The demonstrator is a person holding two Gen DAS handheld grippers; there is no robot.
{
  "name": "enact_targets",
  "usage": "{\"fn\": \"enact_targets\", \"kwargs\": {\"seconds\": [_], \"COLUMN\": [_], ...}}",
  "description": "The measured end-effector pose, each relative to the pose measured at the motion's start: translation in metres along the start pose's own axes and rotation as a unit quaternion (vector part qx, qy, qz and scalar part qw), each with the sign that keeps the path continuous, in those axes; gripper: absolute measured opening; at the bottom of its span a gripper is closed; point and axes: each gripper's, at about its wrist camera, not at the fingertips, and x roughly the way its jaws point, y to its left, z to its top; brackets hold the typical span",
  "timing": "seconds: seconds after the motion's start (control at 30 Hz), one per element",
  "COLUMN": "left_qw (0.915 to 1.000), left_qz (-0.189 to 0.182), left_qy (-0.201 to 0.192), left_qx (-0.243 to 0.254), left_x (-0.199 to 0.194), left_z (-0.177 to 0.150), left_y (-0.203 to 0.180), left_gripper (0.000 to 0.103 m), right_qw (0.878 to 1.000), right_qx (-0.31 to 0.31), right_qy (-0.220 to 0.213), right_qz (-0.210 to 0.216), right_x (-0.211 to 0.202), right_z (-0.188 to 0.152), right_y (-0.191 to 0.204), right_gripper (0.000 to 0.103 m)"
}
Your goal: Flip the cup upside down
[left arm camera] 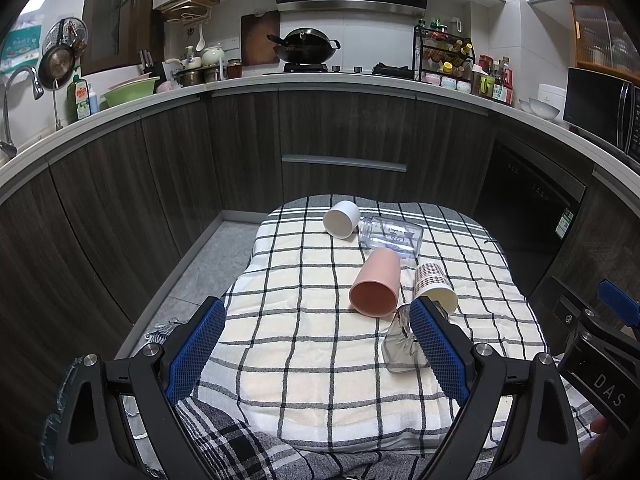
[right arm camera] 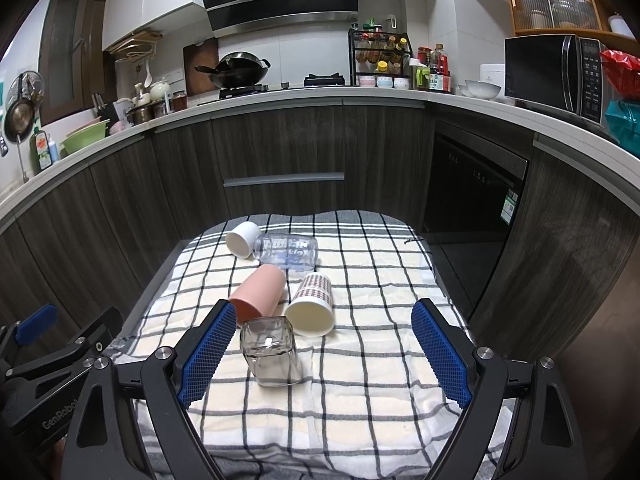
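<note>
Several cups lie on their sides on a checked cloth (left arm camera: 312, 360) (right arm camera: 360, 380). A pink cup (left arm camera: 376, 288) (right arm camera: 260, 292) lies mouth toward me. A checked paper cup (left arm camera: 434, 286) (right arm camera: 312, 304) lies beside it. A square clear glass (left arm camera: 400, 344) (right arm camera: 272, 352) lies nearest. A white cup (left arm camera: 342, 219) (right arm camera: 243, 238) and a clear printed glass (left arm camera: 392, 236) (right arm camera: 288, 252) lie at the far end. My left gripper (left arm camera: 316, 308) is open and empty above the cloth, left of the cups. My right gripper (right arm camera: 324, 312) is open and empty, the square glass just inside its left finger (right arm camera: 208, 352).
The cloth covers a small table with floor (left arm camera: 200, 272) to its left. Dark wood cabinets (left arm camera: 344, 140) and a counter curve around the back. A dishwasher front (right arm camera: 472, 200) stands at the right. The right gripper's body shows at the left view's right edge (left arm camera: 600, 344).
</note>
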Motion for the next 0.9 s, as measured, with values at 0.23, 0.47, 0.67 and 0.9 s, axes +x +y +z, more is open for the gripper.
{"fn": "enact_targets", "kwargs": {"seconds": [0.23,0.47,0.67,0.9], "left_qw": [1.0000,1.0000,0.9999,0.9998], "left_qz": [0.000,-0.003,-0.007,-0.010], "left_qy": [0.001,0.005,0.009,0.013], "left_qx": [-0.001,-0.005,-0.007,-0.008], "left_x": [-0.0005,0.0008,0.0034,0.0051], "left_z": [0.0003,-0.0013,-0.0018,-0.0016], "left_y": [0.0010,0.0022,0.0021,0.0017], "left_gripper": [0.094,0.094,0.094,0.094], "right_qw": [1.000,1.000,1.000,1.000], "right_qx": [0.000,0.001,0.001,0.002], "right_qy": [0.000,0.001,-0.001,0.000], "right_qz": [0.000,0.000,0.000,0.000], "right_x": [0.0001,-0.0001,-0.0009,-0.0007], "right_z": [0.0000,0.0000,-0.0002,-0.0002], "right_y": [-0.0004,0.0004,0.0033,0.0017], "right_gripper": [0.089,0.089,0.089,0.090]}}
